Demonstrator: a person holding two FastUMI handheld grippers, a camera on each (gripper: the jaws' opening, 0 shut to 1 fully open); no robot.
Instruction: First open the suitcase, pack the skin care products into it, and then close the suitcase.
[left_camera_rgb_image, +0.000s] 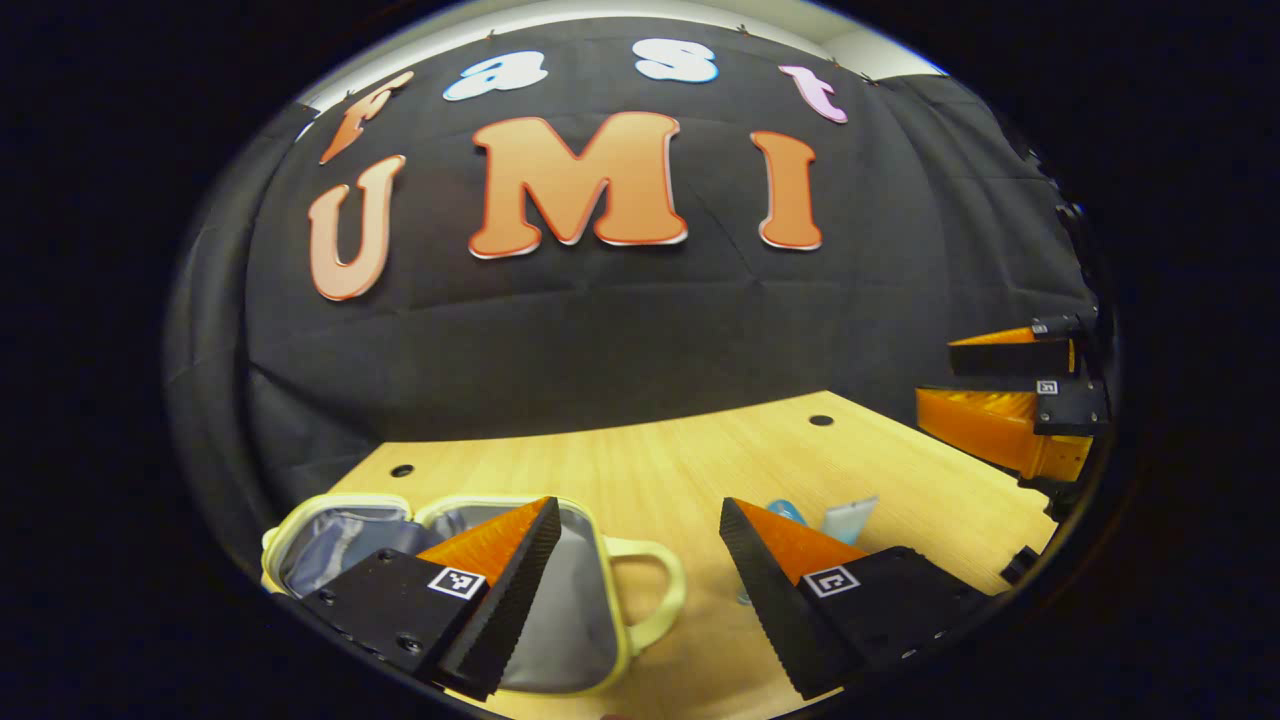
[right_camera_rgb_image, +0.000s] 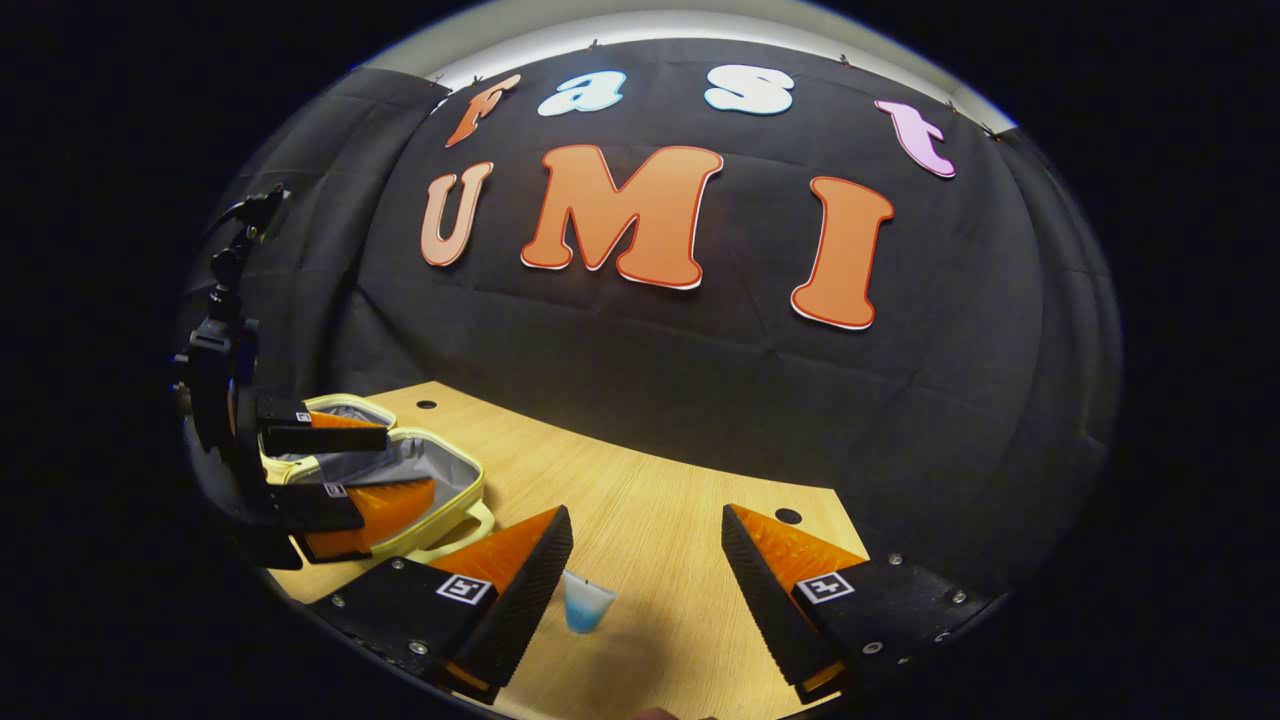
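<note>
Suitcase (left_camera_rgb_image: 560, 610) is small, yellow-rimmed, grey-lined, lying open on the table (left_camera_rgb_image: 660, 470), handle toward the middle. In left gripper view it sits under and just past the left claw (left_camera_rgb_image: 640, 545), mostly behind that claw's left-hand finger. In right gripper view the same suitcase (right_camera_rgb_image: 420, 470) is well off to the left of the right claw (right_camera_rgb_image: 648, 560), with the left claw (right_camera_rgb_image: 345, 465) hanging over its open mouth.

Skin care products: a pale blue tube (right_camera_rgb_image: 586, 603) lies on the table between the right claw's fingers, nearer the left-hand one, not touched. Left gripper view shows the tube (left_camera_rgb_image: 848, 520) and a blue bit beside it (left_camera_rgb_image: 785, 512), just beyond the left claw's right-hand finger; can't tell if that's one item or two.

Both claws released, jaws spread wide, nothing held. Right claw (left_camera_rgb_image: 1010, 395) also seen far right in left gripper view, jaws apart.

Judgement: suitcase opened, packing step in hand, tube not yet picked.

Risks: tube is off-centre in the right claw, so closing now may have one finger hit first and nudge or spin it away. Tube looks soft and tapered, could squirt out of a pinch near the thin end. Left claw over the opening could block the drop-in path; clash between claws likely if it isn't moved aside. Light suitcase may slide if bumped.

Pose: both claws level-ish, aimed forward and slightly down at the table, right claw low over the tube.
</note>
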